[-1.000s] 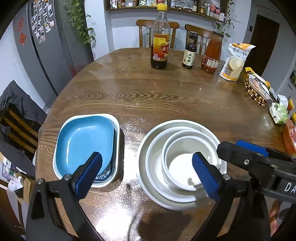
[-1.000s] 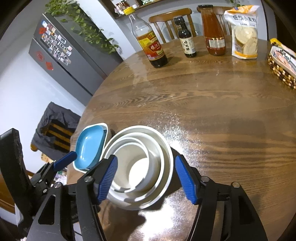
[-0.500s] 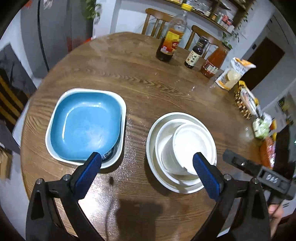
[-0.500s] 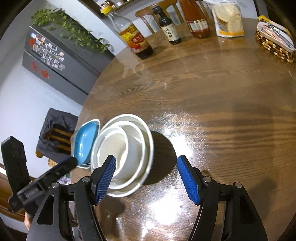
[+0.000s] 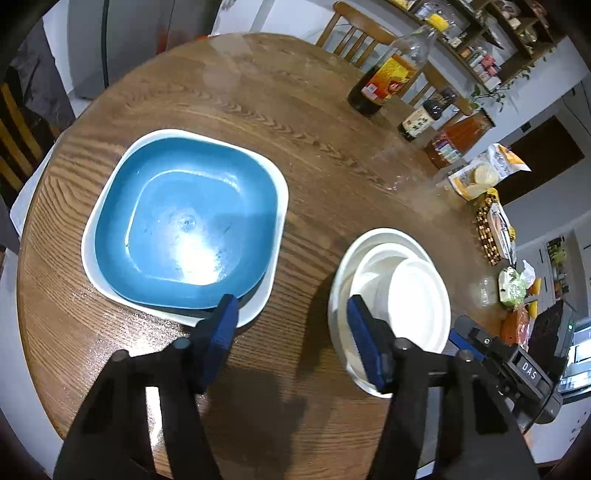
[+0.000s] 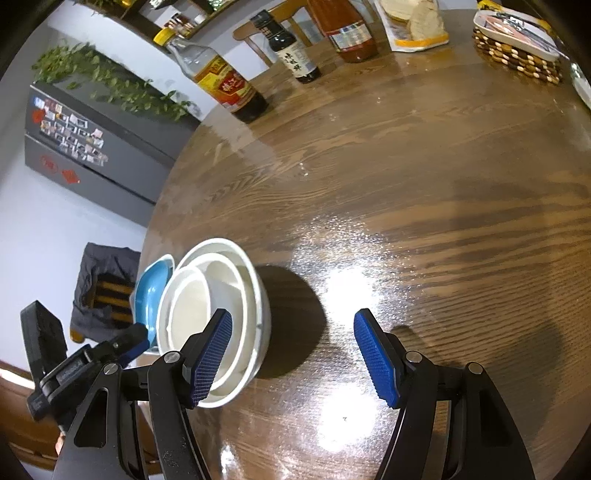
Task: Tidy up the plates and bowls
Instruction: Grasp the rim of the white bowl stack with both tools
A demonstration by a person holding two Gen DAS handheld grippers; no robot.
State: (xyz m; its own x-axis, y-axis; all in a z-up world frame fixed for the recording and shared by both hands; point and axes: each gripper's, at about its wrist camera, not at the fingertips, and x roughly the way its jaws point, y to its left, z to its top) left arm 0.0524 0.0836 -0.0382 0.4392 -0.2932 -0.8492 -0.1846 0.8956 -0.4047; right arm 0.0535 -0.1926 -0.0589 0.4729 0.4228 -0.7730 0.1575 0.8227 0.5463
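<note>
A blue square plate (image 5: 184,221) lies nested in a white square plate (image 5: 281,199) on the left of the round wooden table (image 5: 295,129). To its right stands a stack of white bowls (image 5: 417,302), one inside another. My left gripper (image 5: 291,325) hovers over the bare wood between the two stacks. Its jaws are closing with nothing between them. In the right wrist view the bowl stack (image 6: 221,295) sits just behind the left finger of my right gripper (image 6: 295,343), which is open over bare table. The blue plate (image 6: 151,291) shows edge-on behind the bowls.
At the far side stand a large brown bottle (image 5: 384,81), a small dark bottle (image 5: 421,122), an orange sauce jar (image 5: 458,140), a snack bag (image 5: 484,173) and a woven basket (image 5: 495,232). Wooden chairs (image 5: 354,33) stand behind them.
The left gripper has rolled and slid left off the bowls toward the gap between the stacks, and its jaws have narrowed. The right gripper has shifted right, so the bowls no longer sit between its fingers.
</note>
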